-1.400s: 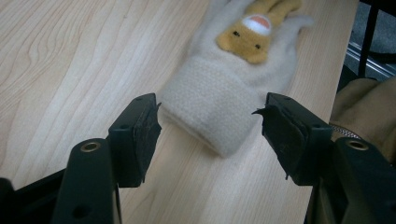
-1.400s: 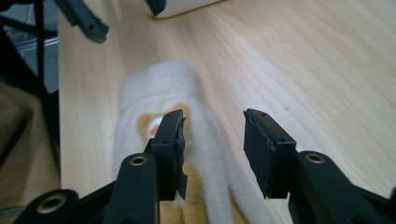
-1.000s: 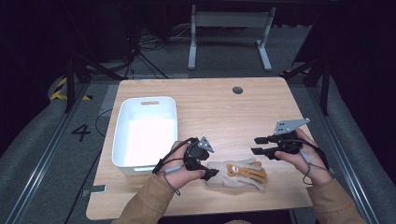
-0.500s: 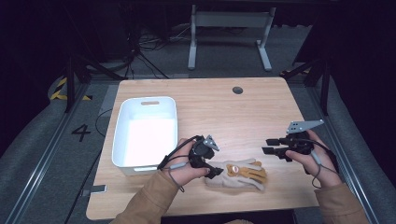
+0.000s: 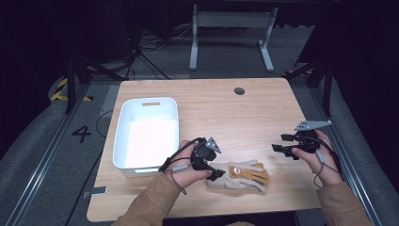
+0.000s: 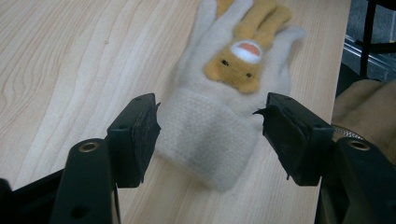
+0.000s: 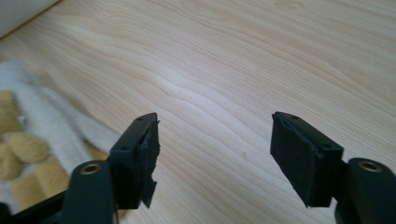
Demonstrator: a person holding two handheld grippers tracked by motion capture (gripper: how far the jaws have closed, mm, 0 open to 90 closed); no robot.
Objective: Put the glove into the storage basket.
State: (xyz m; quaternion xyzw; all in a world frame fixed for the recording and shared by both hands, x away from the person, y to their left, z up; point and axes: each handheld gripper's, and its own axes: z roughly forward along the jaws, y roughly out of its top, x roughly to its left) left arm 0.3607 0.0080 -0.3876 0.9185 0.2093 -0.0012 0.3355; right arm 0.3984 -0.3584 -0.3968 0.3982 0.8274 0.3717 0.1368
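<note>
at the near edge of the wooden surface [image 5: 226,113] lies a cream glove [image 5: 237,179] with a tan bear patch on its back, flat, its cuff toward the left and its fingers toward the right. the left claw [image 5: 217,174] sits at the cuff end, held in the person's left hand [image 5: 186,172]; in the left gripper view [image 6: 210,135] its jaws stand apart on either side of the ribbed cuff, the pads not pressing on the wool, so nothing is clamped. the right claw [image 5: 278,149] hangs to the right of the glove, well apart from it, held in the right hand [image 5: 317,153] near the surface's right edge and aimed leftward. its jaws have just been opening and stand wide apart; in the right gripper view [image 7: 212,158] bare wood lies between them, with the glove's fingers off at the left. farther back on the left stands a white bin [image 5: 123,132], just beside the left hand. beyond it, near the far edge, is a small round dark grommet [image 5: 239,91].
</note>
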